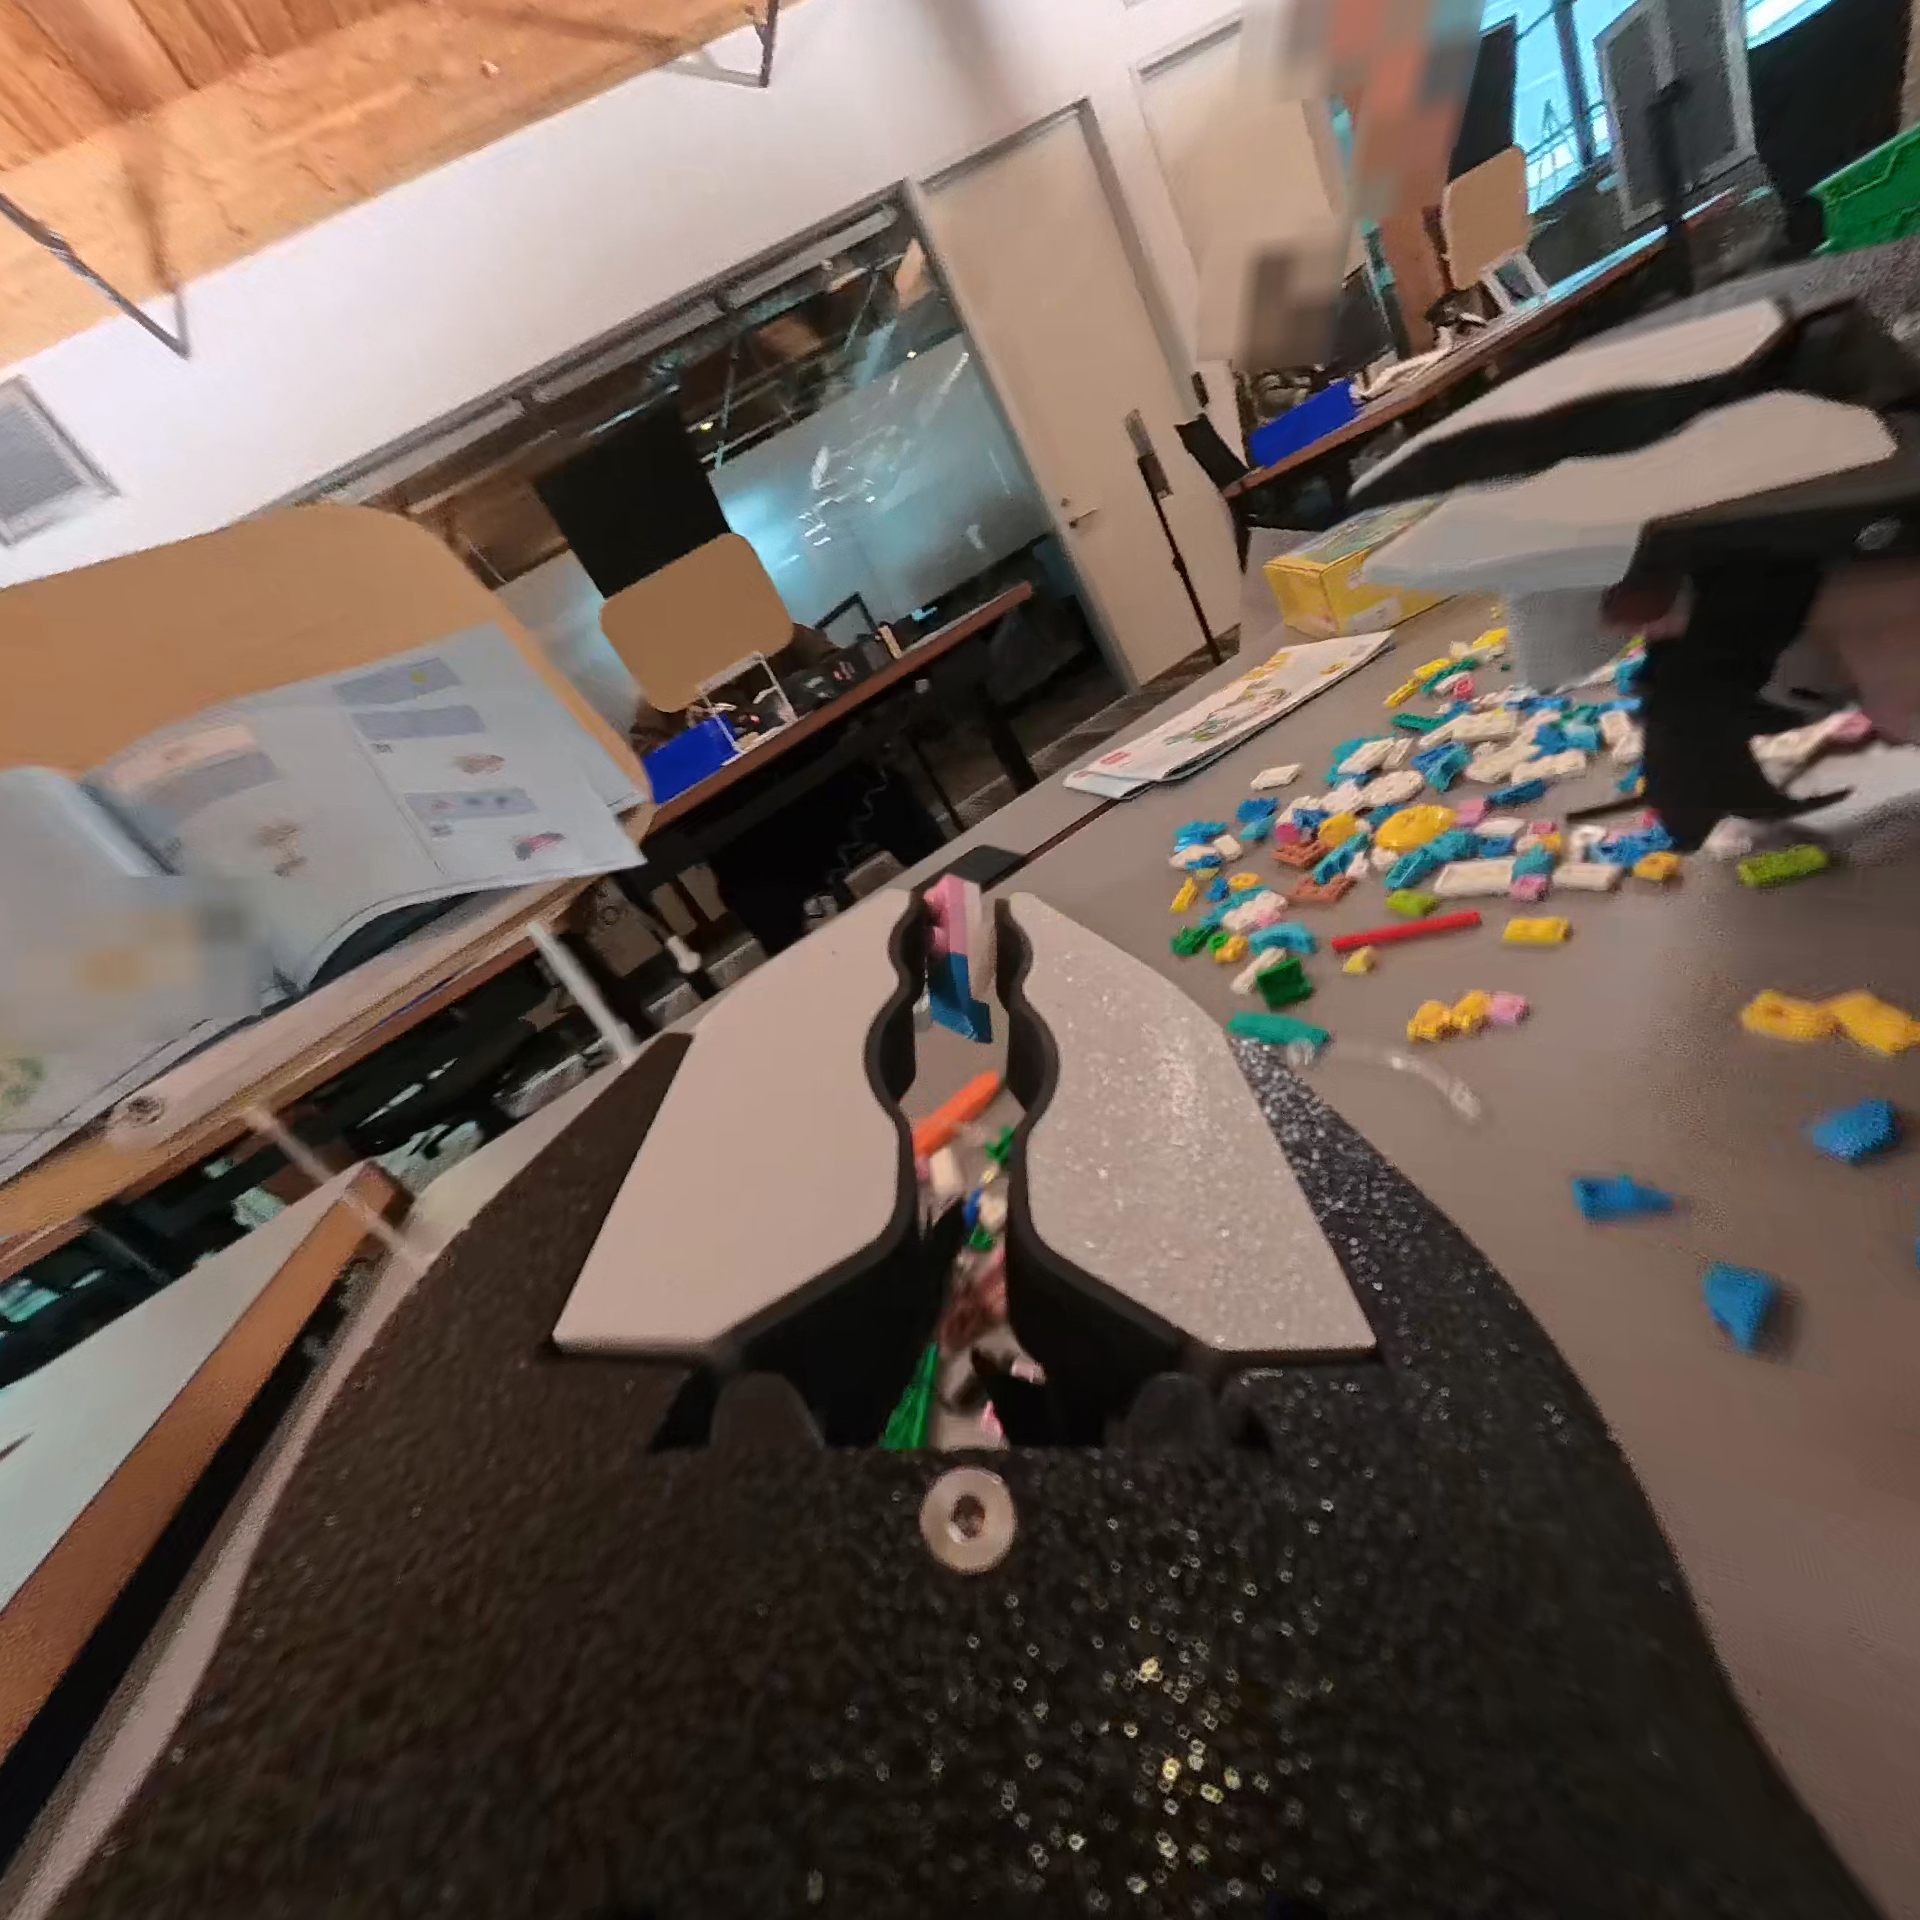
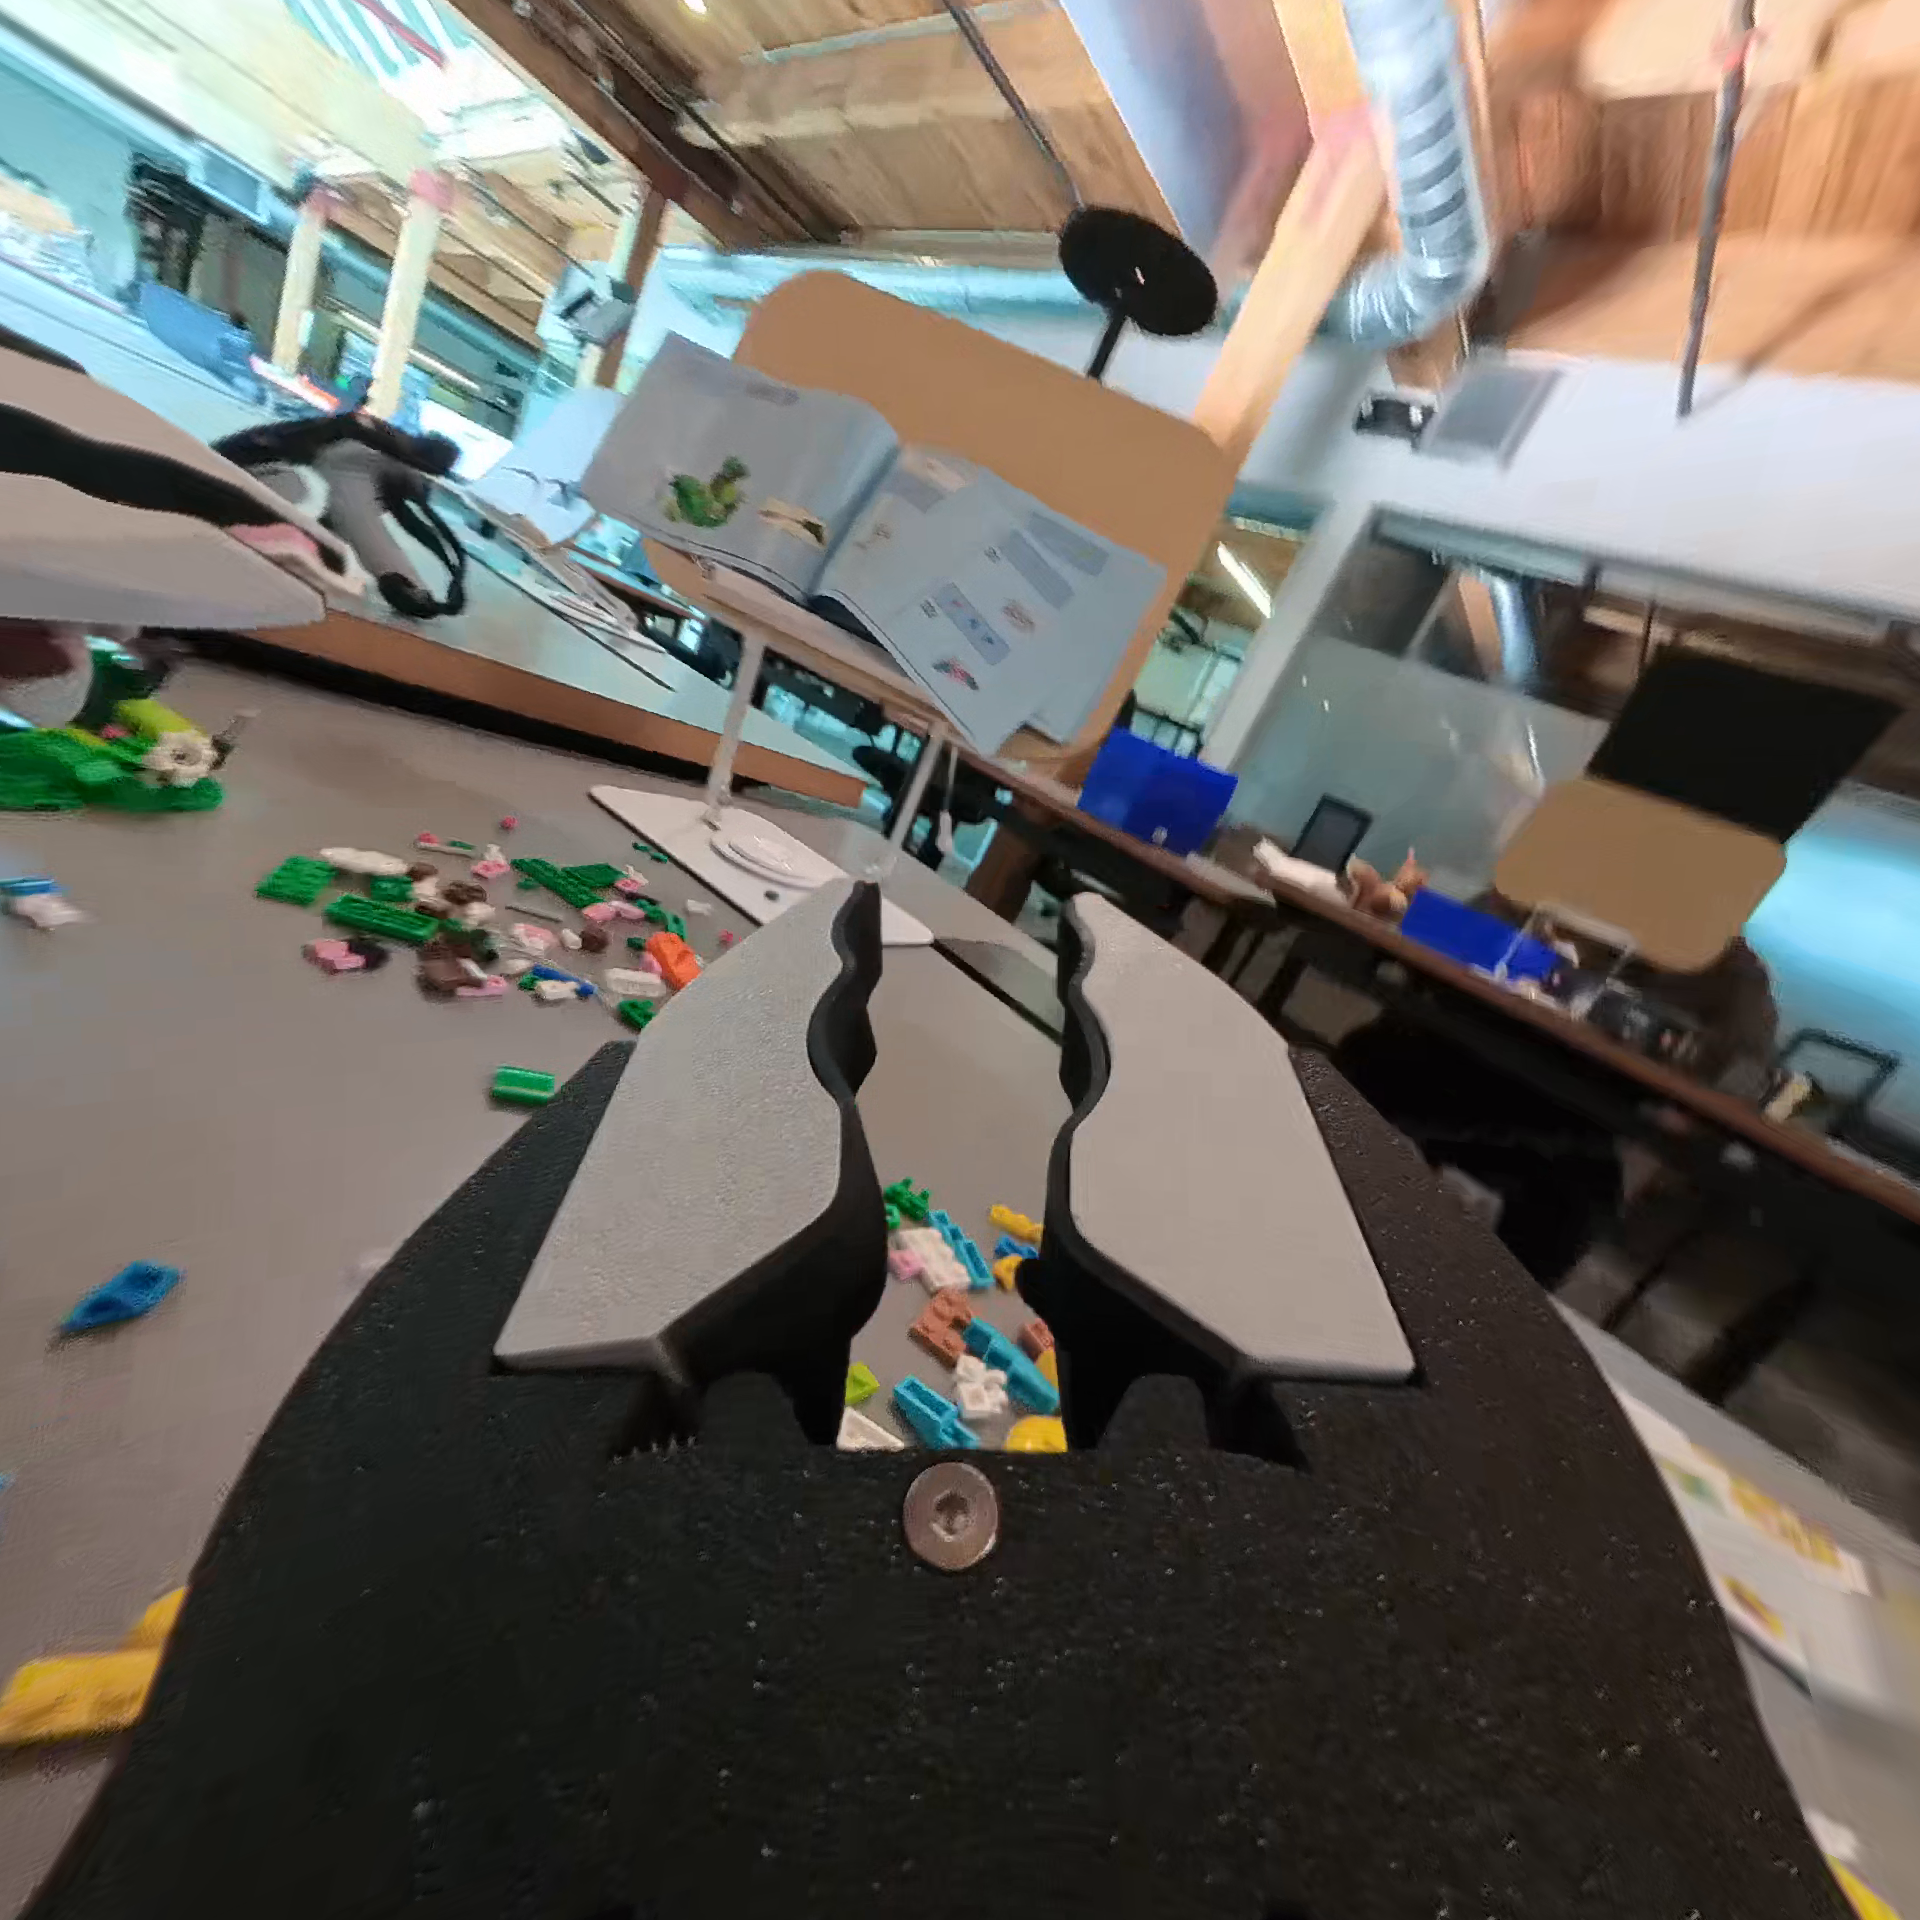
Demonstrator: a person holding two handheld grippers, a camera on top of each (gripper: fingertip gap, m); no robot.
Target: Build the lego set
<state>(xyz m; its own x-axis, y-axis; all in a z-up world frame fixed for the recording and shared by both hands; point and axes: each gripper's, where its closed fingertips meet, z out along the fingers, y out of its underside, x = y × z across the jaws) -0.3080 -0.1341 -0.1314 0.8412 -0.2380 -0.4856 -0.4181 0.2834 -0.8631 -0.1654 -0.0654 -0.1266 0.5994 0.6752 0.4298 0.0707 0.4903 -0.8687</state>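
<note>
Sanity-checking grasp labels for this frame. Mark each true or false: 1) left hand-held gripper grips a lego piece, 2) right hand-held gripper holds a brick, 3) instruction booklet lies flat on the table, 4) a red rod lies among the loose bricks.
1. True: the left hand-held gripper is shut on a small pink, white and blue lego assembly.
2. False: the right hand-held gripper is open and holds nothing.
3. False: the open light-blue instruction booklet is propped on a white stand.
4. True: a thin red lego rod lies on the grey table.
</note>
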